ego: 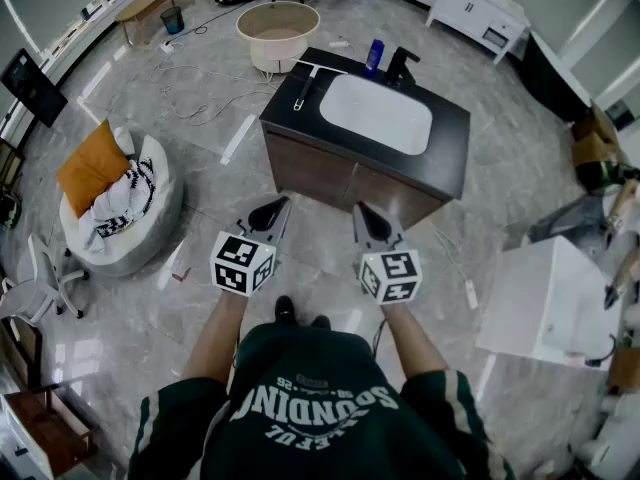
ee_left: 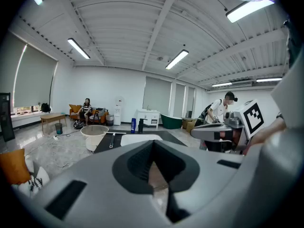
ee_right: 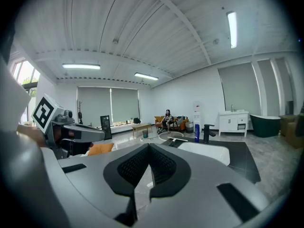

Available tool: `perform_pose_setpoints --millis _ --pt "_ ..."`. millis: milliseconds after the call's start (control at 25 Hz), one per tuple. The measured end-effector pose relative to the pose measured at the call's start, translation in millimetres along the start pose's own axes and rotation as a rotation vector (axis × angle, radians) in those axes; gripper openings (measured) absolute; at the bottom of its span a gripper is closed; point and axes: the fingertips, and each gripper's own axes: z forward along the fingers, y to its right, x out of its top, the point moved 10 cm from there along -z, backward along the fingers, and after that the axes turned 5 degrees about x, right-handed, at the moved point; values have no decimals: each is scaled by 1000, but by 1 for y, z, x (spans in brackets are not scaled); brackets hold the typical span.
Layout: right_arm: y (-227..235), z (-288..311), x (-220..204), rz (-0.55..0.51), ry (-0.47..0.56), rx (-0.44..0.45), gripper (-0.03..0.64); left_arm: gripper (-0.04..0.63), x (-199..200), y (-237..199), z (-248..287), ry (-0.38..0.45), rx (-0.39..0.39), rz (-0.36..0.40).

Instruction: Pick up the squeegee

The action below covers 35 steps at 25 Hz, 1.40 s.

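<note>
The squeegee (ego: 303,90) lies on the left end of the black vanity top (ego: 450,133), beside the white basin; it also shows as a thin bar in the left gripper view (ee_left: 112,139) and the right gripper view (ee_right: 176,139). Both grippers hang side by side in front of the cabinet, well short of the squeegee. My left gripper (ego: 270,214) (ee_left: 153,144) has its jaws together with nothing between them. My right gripper (ego: 371,224) (ee_right: 148,146) is likewise shut and empty. Both point toward the vanity, tilted slightly down.
A blue bottle (ego: 374,56) and a black faucet (ego: 400,65) stand at the counter's back. A beige round tub (ego: 278,30) sits behind the vanity. A beanbag with an orange cushion (ego: 110,203) is at left, a white box (ego: 545,303) at right. Cables run over the floor.
</note>
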Motion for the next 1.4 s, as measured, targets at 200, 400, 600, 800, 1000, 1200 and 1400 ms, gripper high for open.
perform_pose_setpoints --millis 200,400,600,800,1000,1200,1400 --pt "-3 3 0 22 -9 10 2 2 -1 -4 -2 13 -7 -3" --pt "-6 13 0 3 -28 -26 2 2 -3 -11 0 16 -28 24" --pt "-9 22 0 8 -16 -52 2 2 -4 -26 0 28 -24 7" --pt "-11 36 0 14 -3 -62 2 2 -9 -44 6 15 -33 1" --pt "-16 49 1 29 -8 -84 2 2 -9 -61 10 13 -51 5" --pt "-31 58 4 33 -10 -64 2 2 -10 -78 11 13 -76 19" --pt "-33 69 -5 99 -38 -50 2 2 -13 -90 19 3 -89 18"
